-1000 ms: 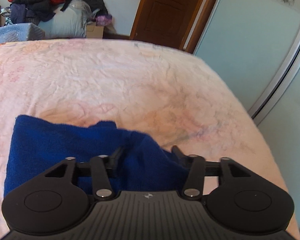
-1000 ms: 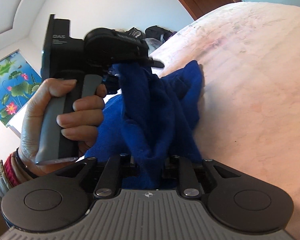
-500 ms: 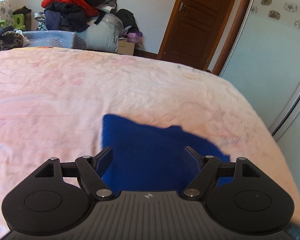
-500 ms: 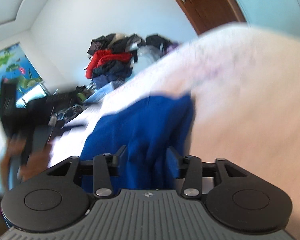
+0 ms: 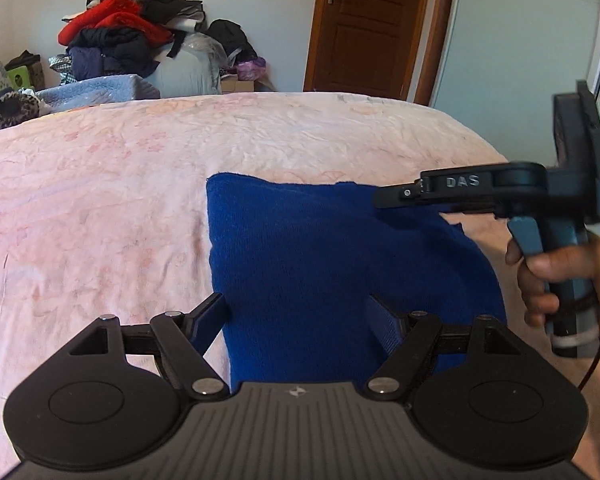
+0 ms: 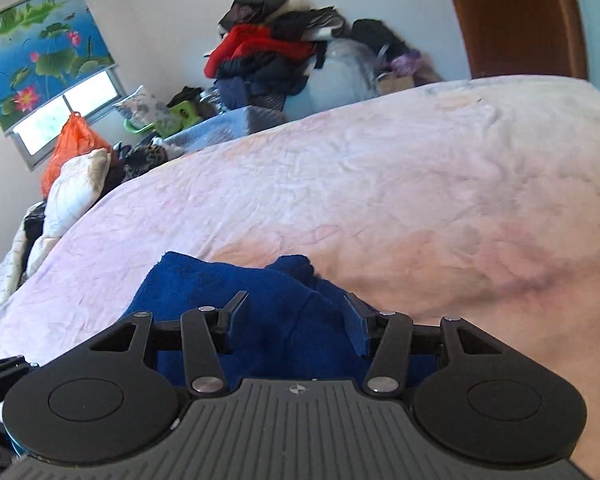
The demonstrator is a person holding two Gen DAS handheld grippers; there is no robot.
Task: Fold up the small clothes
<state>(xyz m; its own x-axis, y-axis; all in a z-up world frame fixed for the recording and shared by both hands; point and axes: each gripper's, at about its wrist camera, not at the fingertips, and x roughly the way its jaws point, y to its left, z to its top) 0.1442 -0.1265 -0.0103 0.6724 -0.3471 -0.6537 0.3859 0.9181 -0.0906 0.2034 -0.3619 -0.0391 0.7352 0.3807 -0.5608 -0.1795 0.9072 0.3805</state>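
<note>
A blue knit garment lies folded flat on the pink bedsheet. My left gripper is open and empty, its jaws spread above the garment's near edge. In the left wrist view the right gripper reaches in from the right over the garment's far right corner. In the right wrist view my right gripper is open, jaws spread over the blue garment, not holding it.
A pile of clothes and a blue quilt sit past the bed's far edge. A brown door stands behind. Pillows and an orange bag lie at the bed's left side.
Both grippers have let go of the garment and opened. The garment has dropped from a hanging bunch to lying flat on the bed. Both grippers have drawn back.
</note>
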